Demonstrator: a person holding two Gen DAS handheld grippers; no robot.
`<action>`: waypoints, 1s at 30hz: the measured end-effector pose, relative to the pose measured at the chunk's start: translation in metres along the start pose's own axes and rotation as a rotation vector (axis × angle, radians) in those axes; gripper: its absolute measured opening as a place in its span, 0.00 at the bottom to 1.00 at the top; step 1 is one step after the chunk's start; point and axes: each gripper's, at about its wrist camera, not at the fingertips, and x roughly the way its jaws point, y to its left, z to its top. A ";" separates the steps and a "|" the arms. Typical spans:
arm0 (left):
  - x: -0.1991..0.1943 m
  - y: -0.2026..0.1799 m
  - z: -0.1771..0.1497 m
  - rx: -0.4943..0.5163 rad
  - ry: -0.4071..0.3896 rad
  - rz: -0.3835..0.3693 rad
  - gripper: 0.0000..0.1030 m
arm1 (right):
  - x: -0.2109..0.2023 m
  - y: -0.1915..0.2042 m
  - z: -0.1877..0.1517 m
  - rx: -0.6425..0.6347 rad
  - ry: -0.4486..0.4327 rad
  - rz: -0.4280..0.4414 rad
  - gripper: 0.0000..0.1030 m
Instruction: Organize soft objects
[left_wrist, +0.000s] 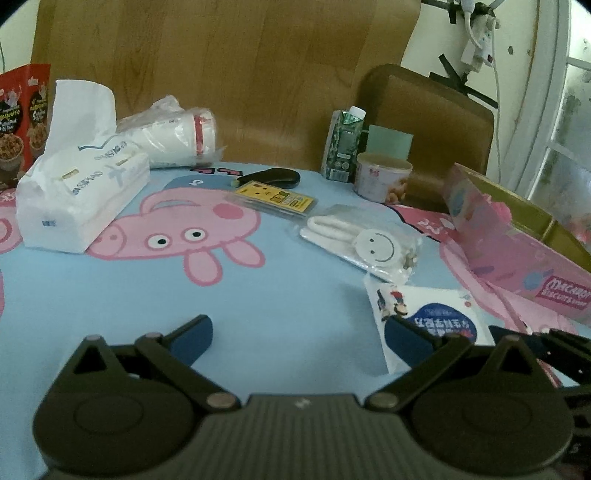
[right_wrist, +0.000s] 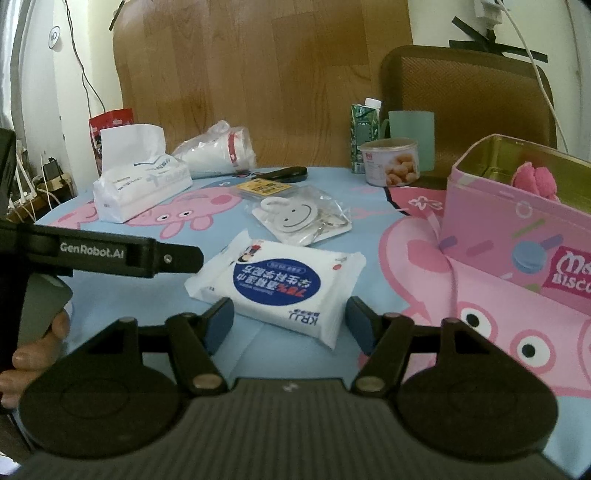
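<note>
Right gripper (right_wrist: 290, 325) sits nearest, fingers (right_wrist: 219, 323) spread wide w/ nothing held; the near end of the wipes pack (right_wrist: 280, 288) lies between them, flat on the tablecloth (right_wrist: 122, 295), not yet pinched. Left gripper (left_wrist: 299, 336) is also wide open & empty, over bare cloth just left of the same pack.

Step in hand, as I read it: grab the pack w/ the right & drop it in the pink tin (right_wrist: 517, 229), just to the right. To do it well: lower till the pads straddle the pack's short end, close slow; it's squashy & the film is slick, so bite deep, not at the seam. Lift clear of the tin rim before moving over.

Count:
- 1 wipes pack
- 1 tissue pack (right_wrist: 140, 184), back left
- 1 bagged smiley pouch (right_wrist: 299, 218), behind the wipes
- 1 pink plush thing (right_wrist: 535, 181) already in the tin
- 1 tin
</note>
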 end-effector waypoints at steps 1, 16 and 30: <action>0.000 0.000 0.000 0.004 0.002 0.004 1.00 | 0.000 0.000 0.000 0.001 0.000 0.000 0.67; 0.002 -0.006 -0.002 0.029 0.010 0.030 1.00 | -0.001 -0.002 -0.001 0.000 -0.005 -0.005 0.70; 0.002 -0.008 -0.002 0.048 0.019 0.039 1.00 | -0.001 -0.003 -0.001 0.001 -0.006 -0.002 0.70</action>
